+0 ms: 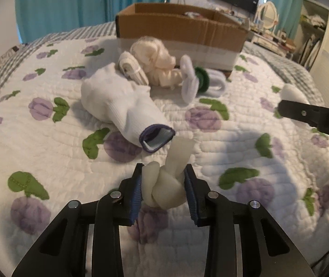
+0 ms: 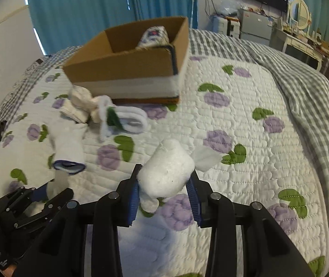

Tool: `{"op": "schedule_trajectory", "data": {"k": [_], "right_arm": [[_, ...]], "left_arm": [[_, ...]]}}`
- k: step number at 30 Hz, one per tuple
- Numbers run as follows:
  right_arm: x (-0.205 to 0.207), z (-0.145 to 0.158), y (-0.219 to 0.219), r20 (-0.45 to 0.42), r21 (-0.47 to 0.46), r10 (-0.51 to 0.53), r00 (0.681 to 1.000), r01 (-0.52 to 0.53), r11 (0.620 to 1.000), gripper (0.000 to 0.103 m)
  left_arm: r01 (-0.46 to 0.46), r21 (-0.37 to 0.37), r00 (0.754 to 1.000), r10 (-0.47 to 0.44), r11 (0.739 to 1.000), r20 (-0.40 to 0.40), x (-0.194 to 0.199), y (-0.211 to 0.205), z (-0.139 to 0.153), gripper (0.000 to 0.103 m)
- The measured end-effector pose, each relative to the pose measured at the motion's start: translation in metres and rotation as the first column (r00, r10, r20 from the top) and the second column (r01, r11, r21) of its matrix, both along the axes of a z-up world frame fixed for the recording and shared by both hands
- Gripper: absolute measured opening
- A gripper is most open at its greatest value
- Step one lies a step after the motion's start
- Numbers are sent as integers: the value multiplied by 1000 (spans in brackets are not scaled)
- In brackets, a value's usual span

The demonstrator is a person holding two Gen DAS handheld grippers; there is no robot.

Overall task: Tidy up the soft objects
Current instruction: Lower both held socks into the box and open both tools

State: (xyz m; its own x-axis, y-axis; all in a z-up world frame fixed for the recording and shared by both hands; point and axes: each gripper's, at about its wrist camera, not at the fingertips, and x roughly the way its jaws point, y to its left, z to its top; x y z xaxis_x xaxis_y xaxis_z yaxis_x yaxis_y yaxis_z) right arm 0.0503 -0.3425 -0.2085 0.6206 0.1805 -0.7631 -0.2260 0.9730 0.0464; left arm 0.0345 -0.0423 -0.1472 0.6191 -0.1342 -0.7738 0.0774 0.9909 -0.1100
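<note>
The task looks partly done. One patterned bundle (image 2: 154,35) already lies inside the box (image 2: 127,69), which sits on the quilt (image 2: 245,184). Both grippers carry a piece, and a small heap of soft things remains on the quilt in front of the box, so several trips appear to be left.

The left gripper (image 1: 163,184) has its jaws closed on a knot (image 1: 164,184), a cream, smooth, rubbery-looking strip tied on itself, with one flat end sticking up. It hangs low over the quilt, well short of the box. The right gripper (image 2: 164,184) clamps a roll (image 2: 166,168), white and fluffy like wadding or gauze, barrel-shaped, with a thin loose flap trailing to the right. It too is held above the quilt, with the box ahead and to the left.

Still lying on the quilt: a sock (image 1: 118,106), white ribbed knit, rolled thick, with a dark blue cuff facing the left gripper; behind it a cream yarn bundle (image 1: 155,57), loosely twisted and fuzzy; a folded strip (image 1: 131,69) with a flat woven look; and white fuzzy loops (image 1: 188,80) around a green piece (image 1: 202,78), what exactly cannot be told.

The box is plain corrugated card with pale tape bands along its base. The quilt is stitched cotton, puffy, with purple flowers and green leaves.
</note>
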Motion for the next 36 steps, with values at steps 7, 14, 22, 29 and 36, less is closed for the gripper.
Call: {"op": "schedule_trajectory", "data": {"k": [7,14,22,29,36], "right_arm": [[-17,29,16,44,20,37,998,-38,999,37],[-28,57,28,95,11,65,993,-66,998,37],[-15,88,38,151,-7,91,984,-91,996,37],[30,114,42,186,-5,98,978,-98,995,37],[94,135,43,216,-13,91,972,-91,996,37]], "left_arm": [[30,-8,997,-29,1000,69,-17,-2,35,33],[31,-17,988,-28,999,151,-16,1,81,33],[27,-5,977,-26,1000,213,16,4,119,33],[42,7,967,-42,999,253,67,5,149,33],[39,30,967,-45,999,252,135,9,157,33]]}}
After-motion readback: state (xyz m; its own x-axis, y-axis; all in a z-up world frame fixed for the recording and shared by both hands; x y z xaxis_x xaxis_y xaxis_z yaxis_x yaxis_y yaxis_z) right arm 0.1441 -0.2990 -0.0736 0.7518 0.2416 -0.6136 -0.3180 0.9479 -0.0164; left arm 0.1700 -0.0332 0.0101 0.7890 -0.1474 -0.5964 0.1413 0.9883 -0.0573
